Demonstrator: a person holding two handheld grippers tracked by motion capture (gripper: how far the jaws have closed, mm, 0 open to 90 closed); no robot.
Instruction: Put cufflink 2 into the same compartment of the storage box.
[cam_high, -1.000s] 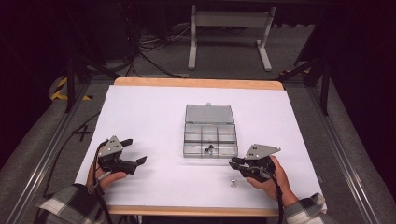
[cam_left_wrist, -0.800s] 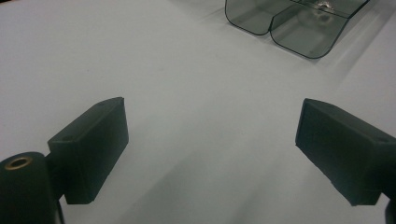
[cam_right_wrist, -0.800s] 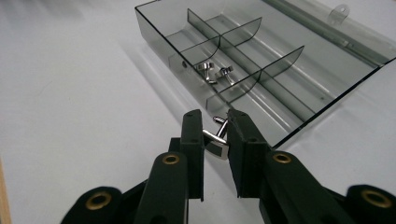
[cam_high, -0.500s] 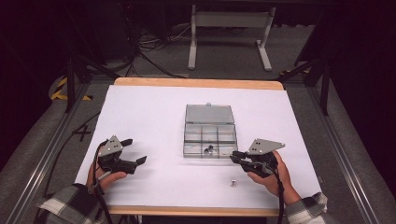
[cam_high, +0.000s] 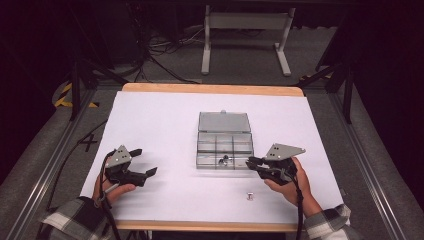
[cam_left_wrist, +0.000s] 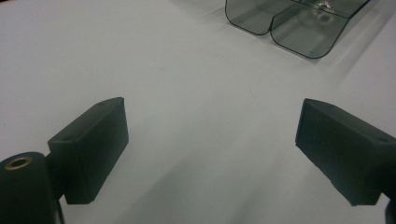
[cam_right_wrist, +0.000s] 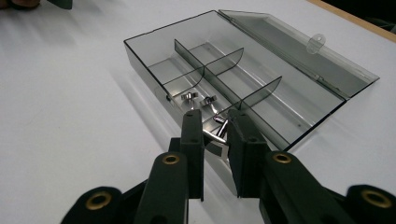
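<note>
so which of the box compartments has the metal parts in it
The middle compartment of the front row, nearest the person, in the clear compartment box. Small shiny metal parts lie in it; the other compartments look empty. The right gripper points there.

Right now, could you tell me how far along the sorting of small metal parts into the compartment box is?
Done: two metal parts lie in the open compartment box. In hand: the right gripper holds a metal part at the box's near wall. Left: one loose part on the table; the left gripper waits open.
</note>
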